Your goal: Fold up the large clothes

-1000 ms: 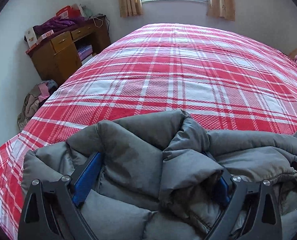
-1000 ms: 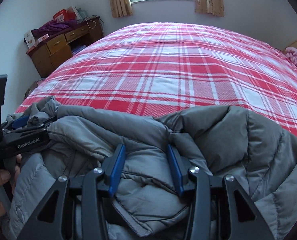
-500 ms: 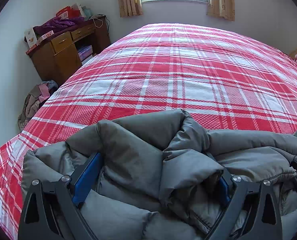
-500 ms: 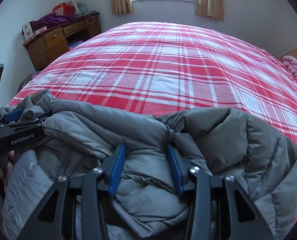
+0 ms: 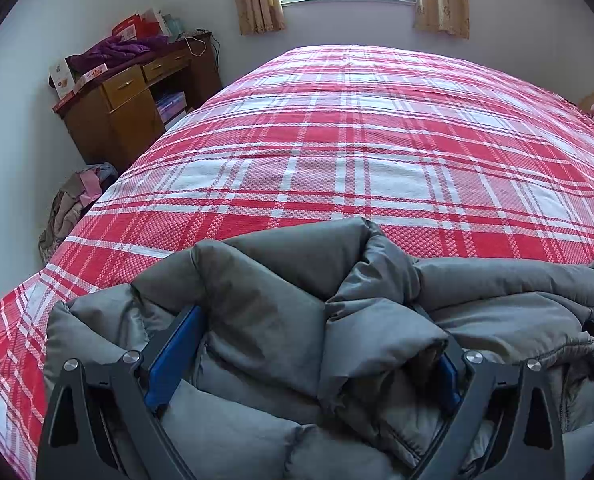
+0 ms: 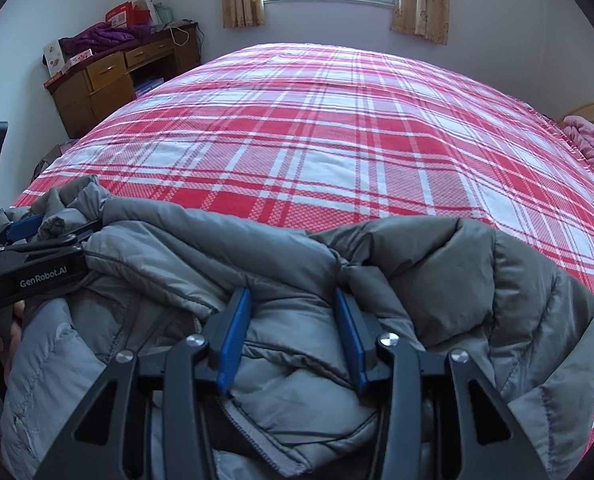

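A grey puffer jacket [image 5: 281, 320] lies bunched at the near edge of the bed; it also fills the lower right wrist view [image 6: 437, 280]. My left gripper [image 5: 309, 344] has its blue-padded jaws wide apart, with thick jacket folds bulging between them. My right gripper [image 6: 293, 324] has its jaws closer together, pressing a thick fold of the jacket near the zipper. The left gripper also shows at the left edge of the right wrist view [image 6: 37, 240], at the jacket's left end.
The bed [image 5: 377, 152] has a red and white plaid cover stretching to the window wall. A wooden desk [image 5: 129, 96] with clutter stands at far left. A clothes heap [image 5: 77, 200] lies on the floor beside the bed. A pink blanket [image 6: 589, 144] sits at right.
The right gripper has lifted and shifted slightly, so its view shows more bed. The left gripper and the jacket have barely moved.
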Action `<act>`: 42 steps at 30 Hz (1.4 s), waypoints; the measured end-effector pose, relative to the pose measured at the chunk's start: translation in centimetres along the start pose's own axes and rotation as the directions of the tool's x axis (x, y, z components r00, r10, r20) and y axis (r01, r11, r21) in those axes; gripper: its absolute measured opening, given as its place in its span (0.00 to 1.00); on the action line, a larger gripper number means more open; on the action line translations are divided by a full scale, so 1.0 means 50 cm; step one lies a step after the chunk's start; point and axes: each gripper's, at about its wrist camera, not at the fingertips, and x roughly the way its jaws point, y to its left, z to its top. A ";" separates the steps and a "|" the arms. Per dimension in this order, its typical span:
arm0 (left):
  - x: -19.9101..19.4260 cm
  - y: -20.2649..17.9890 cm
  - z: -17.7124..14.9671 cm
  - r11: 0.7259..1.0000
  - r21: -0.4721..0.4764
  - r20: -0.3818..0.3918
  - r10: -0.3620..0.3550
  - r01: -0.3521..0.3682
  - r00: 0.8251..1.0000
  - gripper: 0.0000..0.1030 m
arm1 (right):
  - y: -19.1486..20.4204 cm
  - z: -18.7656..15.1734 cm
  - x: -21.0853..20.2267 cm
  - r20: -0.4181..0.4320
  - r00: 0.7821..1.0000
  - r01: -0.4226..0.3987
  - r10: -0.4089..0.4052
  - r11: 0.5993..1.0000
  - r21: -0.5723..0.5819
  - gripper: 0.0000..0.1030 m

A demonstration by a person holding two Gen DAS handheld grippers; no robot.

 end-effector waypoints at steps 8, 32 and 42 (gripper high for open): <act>0.000 -0.002 0.000 1.000 0.008 -0.001 0.009 -0.009 1.000 0.96 | -0.001 0.000 0.000 0.000 1.000 -0.002 0.002 1.000 0.000 0.45; -0.288 0.133 -0.096 0.992 0.089 0.055 -0.094 0.089 0.994 0.96 | -0.061 -0.056 -0.192 0.068 0.998 -0.006 0.005 1.000 0.012 0.87; -0.470 0.283 -0.472 0.990 0.125 -0.043 -0.065 0.070 0.997 0.96 | -0.204 -0.404 -0.434 -0.072 0.997 0.014 0.004 0.970 0.243 0.87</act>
